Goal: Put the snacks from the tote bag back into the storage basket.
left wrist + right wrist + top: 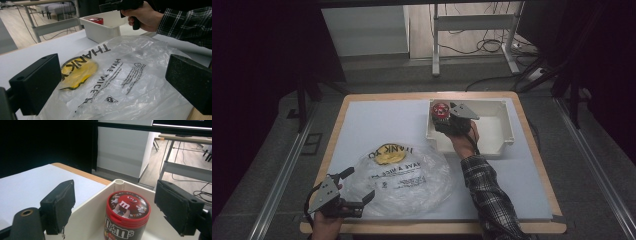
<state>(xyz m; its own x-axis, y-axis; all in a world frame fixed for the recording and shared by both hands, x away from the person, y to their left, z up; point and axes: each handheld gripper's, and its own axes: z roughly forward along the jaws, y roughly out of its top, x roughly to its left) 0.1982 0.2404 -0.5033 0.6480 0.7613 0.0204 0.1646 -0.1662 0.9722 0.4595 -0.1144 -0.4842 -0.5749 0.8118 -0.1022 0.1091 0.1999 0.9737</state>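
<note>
Fingers (120, 215) spread – candy jar (127, 216) between.

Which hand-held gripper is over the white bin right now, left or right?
The right hand-held gripper, open above the red-lidded candy jar in the white bin. The left hand-held gripper is at the plastic bag.
</note>
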